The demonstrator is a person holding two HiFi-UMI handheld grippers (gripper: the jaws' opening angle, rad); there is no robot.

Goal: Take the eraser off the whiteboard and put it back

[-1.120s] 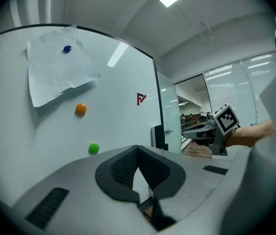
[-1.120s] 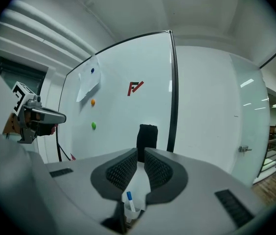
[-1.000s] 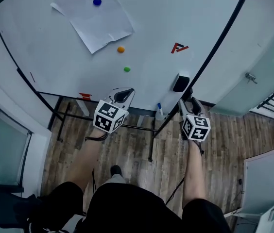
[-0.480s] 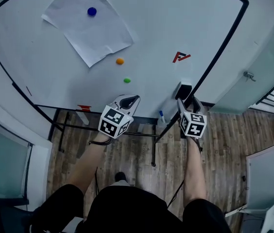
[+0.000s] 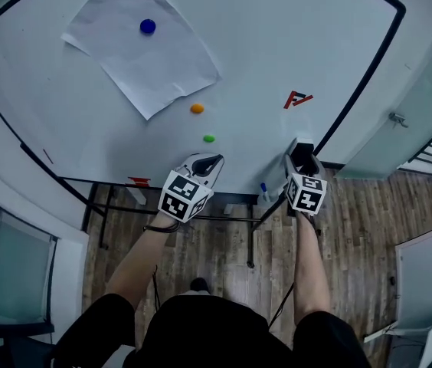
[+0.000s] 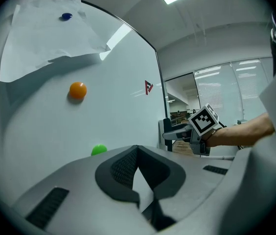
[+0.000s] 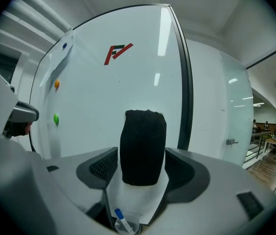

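The black eraser [image 5: 302, 152] [image 7: 143, 146] sits upright against the whiteboard [image 5: 277, 44], low on its right side near the black frame. My right gripper [image 5: 301, 164] [image 7: 142, 156] points at the board. Its fingers stand wide on either side of the eraser, and the pads do not visibly press on it. To the left, my left gripper [image 5: 209, 162] [image 6: 137, 148] is close to the board just below the green magnet [image 5: 209, 139] [image 6: 99, 150]. Its fingertips meet and nothing is between them.
A sheet of paper [image 5: 143, 60] hangs under a blue magnet [image 5: 148, 26], with an orange magnet [image 5: 197, 108] below it. A red logo [image 5: 299, 98] is above the eraser. A blue-capped marker [image 5: 263, 188] [image 7: 120, 217] lies on the tray under the board. Wooden floor lies below.
Both grippers have moved in closer to the board. The eraser has stayed at the right gripper's tips, against the board.
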